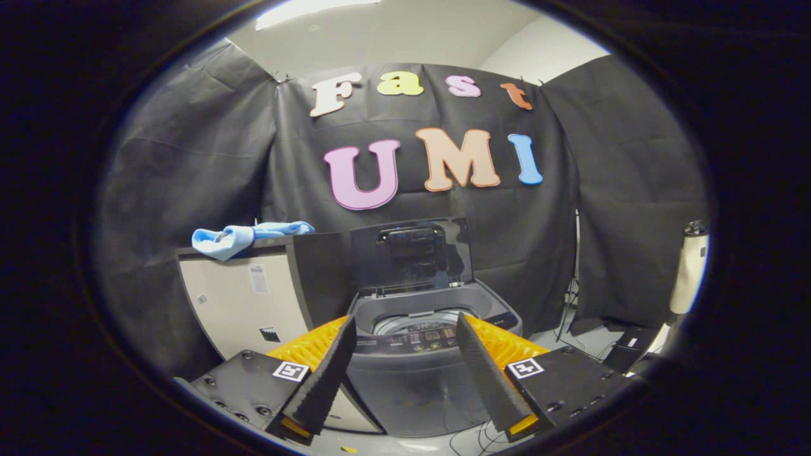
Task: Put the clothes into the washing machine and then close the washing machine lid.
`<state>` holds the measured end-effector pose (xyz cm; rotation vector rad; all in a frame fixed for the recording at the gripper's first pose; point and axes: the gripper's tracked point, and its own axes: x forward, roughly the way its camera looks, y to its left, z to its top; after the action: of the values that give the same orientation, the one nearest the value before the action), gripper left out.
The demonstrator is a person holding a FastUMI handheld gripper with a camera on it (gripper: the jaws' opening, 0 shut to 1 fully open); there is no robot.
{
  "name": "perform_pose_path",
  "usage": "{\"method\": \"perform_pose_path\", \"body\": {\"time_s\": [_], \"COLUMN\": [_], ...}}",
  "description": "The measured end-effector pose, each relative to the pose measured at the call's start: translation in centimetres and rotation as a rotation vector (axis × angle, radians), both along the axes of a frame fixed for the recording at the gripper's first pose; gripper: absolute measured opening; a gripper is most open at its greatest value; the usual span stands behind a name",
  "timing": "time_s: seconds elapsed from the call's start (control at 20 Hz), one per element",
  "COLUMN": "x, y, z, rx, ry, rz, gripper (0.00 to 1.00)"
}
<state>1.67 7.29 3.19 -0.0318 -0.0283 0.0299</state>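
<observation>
The gripper (pixel 402 329) is standing wide open with nothing between its fingers, and the two fingers are framing the washing machine (pixel 418 373) just ahead of them. The gap between them is taking in the front panel and most of the round tub opening (pixel 415 322), so the way straight forward to the tub is lying open.

The washing machine lid (pixel 412 256) is standing upright at the back of the machine, tilted slightly rearward and close to the black cloth wall (pixel 190 171) behind it. The tub rim is curving clear beneath it.

The clothes (pixel 244 235), a light blue bundle, are lying crumpled on top of a pale cabinet (pixel 247 297) that is standing just beside the machine on the left-finger side, higher than the tub rim. The cabinet's dark side panel is running close along the machine's flank; whether they are touching is not clear.

To the right of the machine the pale floor (pixel 583 335) is showing some open room, with thin cables trailing across it and a white upright post (pixel 690 266) standing well apart. A plain white ceiling is showing above the cloth wall.
</observation>
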Motion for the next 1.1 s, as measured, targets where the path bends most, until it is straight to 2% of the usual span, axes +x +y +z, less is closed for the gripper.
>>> {"method": "perform_pose_path", "body": {"time_s": [0.45, 0.55, 0.75, 0.9, 1.1], "x": [3.1, 3.9, 5.7, 7.3, 11.3], "y": [10.7, 14.0, 20.3, 26.5, 32.0], "z": [6.7, 8.5, 11.8, 13.9, 16.1], "rx": [-0.126, -0.132, -0.070, -0.039, -0.196], "ry": [-0.032, -0.031, 0.022, 0.034, 0.002], "rz": [0.098, 0.149, 0.190, 0.262, 0.298], "gripper": [0.98, 0.98, 0.98, 0.98, 0.97]}}
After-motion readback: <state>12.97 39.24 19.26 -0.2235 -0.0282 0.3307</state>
